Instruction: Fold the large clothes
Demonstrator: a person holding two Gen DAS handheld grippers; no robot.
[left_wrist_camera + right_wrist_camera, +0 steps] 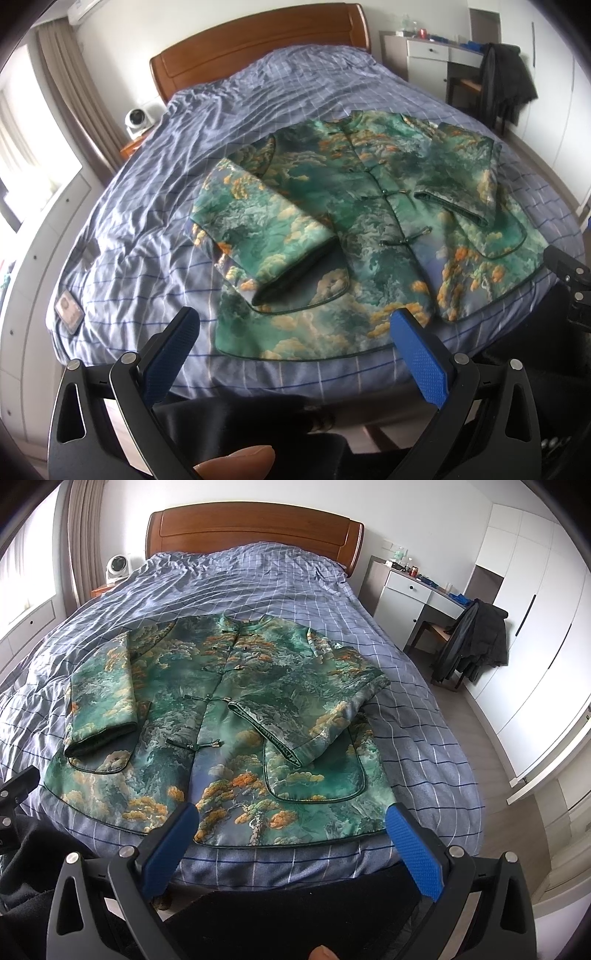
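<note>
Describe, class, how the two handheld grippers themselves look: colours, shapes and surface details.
Both match. The left gripper and right gripper each have two flat blue finger pads with a fine dotted texture. These sit on black arms with triangular cut-outs, joined by round silver pins. No cables or markings show. A bare fingertip shows at the bottom edge of the left view.
</note>
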